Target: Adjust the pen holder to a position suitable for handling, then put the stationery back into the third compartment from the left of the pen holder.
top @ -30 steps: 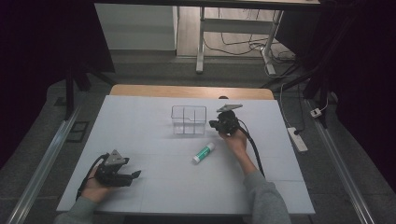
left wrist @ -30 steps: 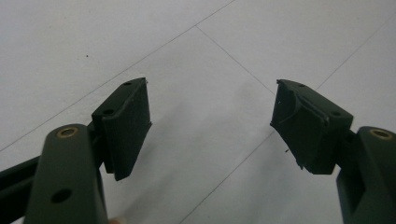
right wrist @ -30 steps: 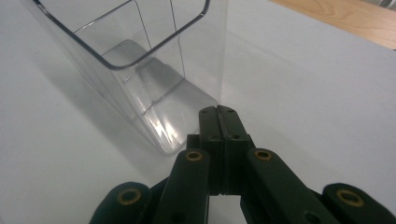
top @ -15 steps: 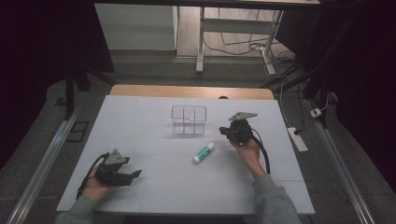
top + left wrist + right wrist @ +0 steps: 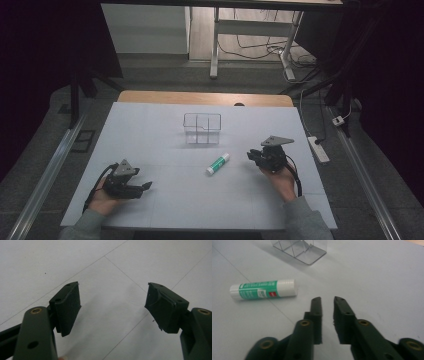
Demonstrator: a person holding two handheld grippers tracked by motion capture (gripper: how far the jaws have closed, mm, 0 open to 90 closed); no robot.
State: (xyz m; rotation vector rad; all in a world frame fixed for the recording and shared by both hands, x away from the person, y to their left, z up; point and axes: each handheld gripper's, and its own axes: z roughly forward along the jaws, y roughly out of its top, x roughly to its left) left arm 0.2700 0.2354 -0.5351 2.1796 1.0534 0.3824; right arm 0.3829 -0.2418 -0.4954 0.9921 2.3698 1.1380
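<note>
A green-and-white glue stick (image 5: 218,164) lies on its side on the white table, in front of a clear compartment box (image 5: 202,128). My right gripper (image 5: 251,155) sits just right of the stick, apart from it and pointing left. In the right gripper view its jaws stand almost together with a thin gap and nothing between them (image 5: 327,298); the glue stick (image 5: 262,289) lies ahead to the left and the clear box (image 5: 299,250) farther off. My left gripper (image 5: 146,186) rests at the front left, jaws wide open and empty over bare table (image 5: 113,297).
The white table top (image 5: 150,135) stretches between the two hands. A wooden strip (image 5: 205,98) runs along its far edge. A power strip (image 5: 318,149) lies on the floor off the right side, and metal rails (image 5: 55,165) flank the table.
My right gripper has drawn back from beside the clear box toward the right front of the table. The left gripper, the glue stick and the box have stayed put.
</note>
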